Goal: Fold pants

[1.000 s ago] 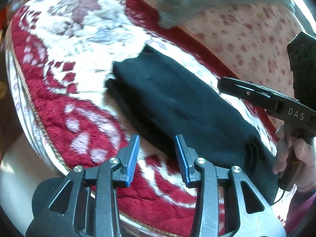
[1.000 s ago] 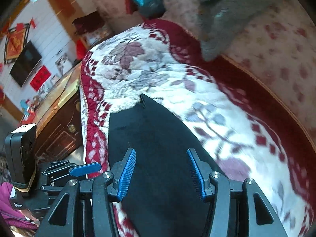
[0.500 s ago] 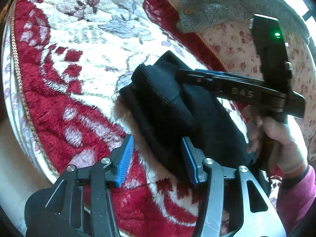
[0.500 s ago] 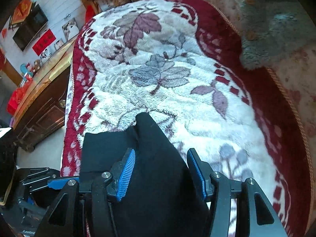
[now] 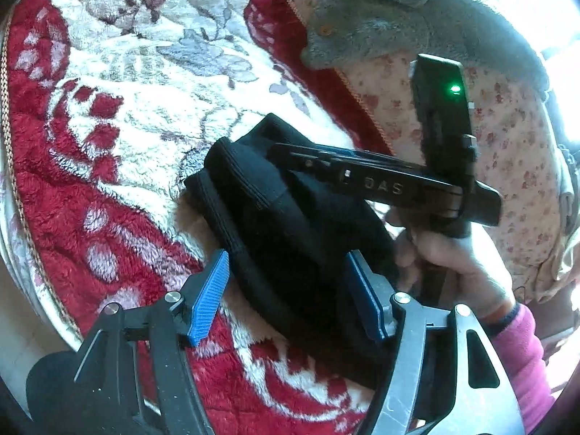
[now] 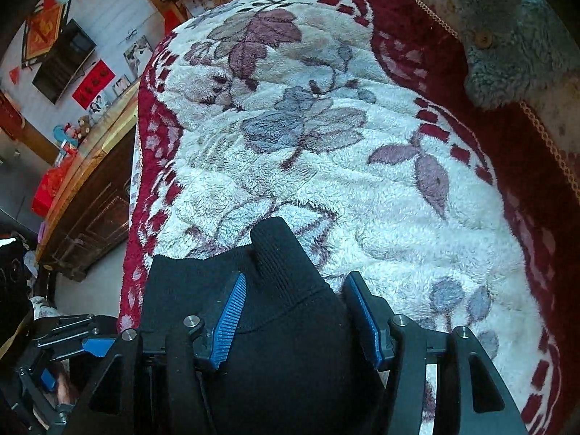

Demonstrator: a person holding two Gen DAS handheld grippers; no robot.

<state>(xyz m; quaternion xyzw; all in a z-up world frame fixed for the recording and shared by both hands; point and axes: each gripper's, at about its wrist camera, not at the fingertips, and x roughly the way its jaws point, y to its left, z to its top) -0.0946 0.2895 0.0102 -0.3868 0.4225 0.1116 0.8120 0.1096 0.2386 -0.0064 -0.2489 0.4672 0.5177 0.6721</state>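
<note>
Your left gripper is spread wide around the black pants, which lie bunched near the blanket's red front edge. Your right gripper is also apart, straddling the raised fold.

Left claw spread wide, right claw spread too — gripped by a bare hand

Upper-right window glare, fisheye-warped edges

black pants, folded into a thick bundle with ribbed cuff up, lie on the floral blanket.
</note>
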